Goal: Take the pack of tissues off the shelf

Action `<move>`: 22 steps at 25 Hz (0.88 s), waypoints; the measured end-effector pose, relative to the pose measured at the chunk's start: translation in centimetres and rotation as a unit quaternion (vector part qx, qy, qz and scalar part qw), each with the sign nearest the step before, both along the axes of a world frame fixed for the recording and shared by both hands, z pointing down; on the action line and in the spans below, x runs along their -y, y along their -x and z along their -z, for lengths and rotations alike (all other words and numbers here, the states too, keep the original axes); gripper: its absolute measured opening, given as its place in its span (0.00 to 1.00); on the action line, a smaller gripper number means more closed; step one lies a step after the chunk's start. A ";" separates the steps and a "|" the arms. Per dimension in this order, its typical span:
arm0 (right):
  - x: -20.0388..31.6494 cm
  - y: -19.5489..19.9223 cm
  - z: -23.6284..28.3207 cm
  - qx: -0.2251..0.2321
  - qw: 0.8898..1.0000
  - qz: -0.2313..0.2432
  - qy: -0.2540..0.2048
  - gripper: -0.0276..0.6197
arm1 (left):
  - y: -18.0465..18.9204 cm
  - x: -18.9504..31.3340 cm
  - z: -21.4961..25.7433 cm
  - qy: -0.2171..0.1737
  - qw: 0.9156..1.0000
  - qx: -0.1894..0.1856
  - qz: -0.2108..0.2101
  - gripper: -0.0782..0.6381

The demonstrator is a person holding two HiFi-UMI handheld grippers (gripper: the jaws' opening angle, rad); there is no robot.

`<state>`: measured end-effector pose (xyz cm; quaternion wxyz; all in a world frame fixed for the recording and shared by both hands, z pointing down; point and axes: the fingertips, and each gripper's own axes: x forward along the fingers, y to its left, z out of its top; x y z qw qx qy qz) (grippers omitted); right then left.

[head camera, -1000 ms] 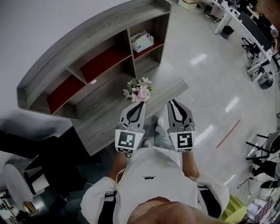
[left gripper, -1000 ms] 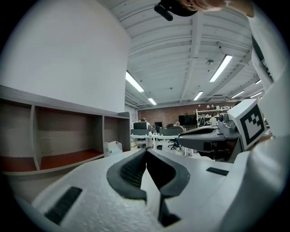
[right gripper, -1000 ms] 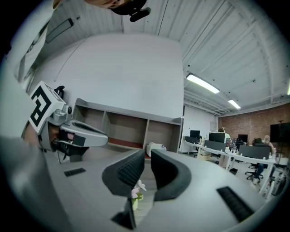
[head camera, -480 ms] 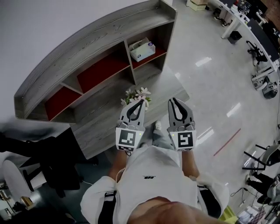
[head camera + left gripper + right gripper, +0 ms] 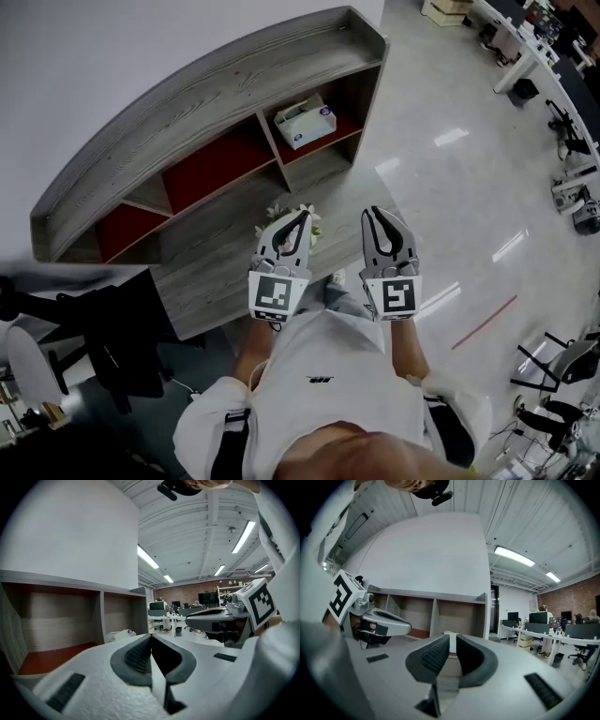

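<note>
Seen from above, the pack of tissues [image 5: 305, 122] lies in the rightmost open compartment of the grey wooden shelf [image 5: 216, 80], ahead of me and well beyond both sets of jaws. Its long axis seems to run across the compartment, side to side. My left gripper [image 5: 302, 217] has its jaws closed tip to tip and empty, and from it the pack [image 5: 119, 634] sits off to the left. My right gripper [image 5: 373, 212] is empty too, its jaws narrowed to a thin slit that lines up with the pack [image 5: 452, 643]. I judge the right better aimed, neither clearly nearer. A purple mark shows on the pack, but no writing is readable.
</note>
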<state>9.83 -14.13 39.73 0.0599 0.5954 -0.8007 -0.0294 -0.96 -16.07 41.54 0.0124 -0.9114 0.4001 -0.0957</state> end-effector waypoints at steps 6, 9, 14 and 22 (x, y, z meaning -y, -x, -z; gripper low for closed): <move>3.2 -1.3 -0.8 -0.007 0.999 0.031 0.003 0.12 | -1.4 2.6 -0.7 0.002 1.000 0.003 0.024 0.15; 5.0 -2.1 -1.6 -0.004 0.999 0.041 0.011 0.12 | -2.1 4.0 -1.2 0.005 0.999 0.004 0.036 0.15; 7.8 -2.9 -2.7 -0.025 0.998 0.063 0.015 0.12 | -3.2 6.1 -2.2 0.010 0.999 0.006 0.044 0.15; 11.8 -3.1 -4.7 -0.030 0.996 0.084 0.026 0.12 | -4.3 9.0 -4.2 0.023 0.999 0.010 0.048 0.15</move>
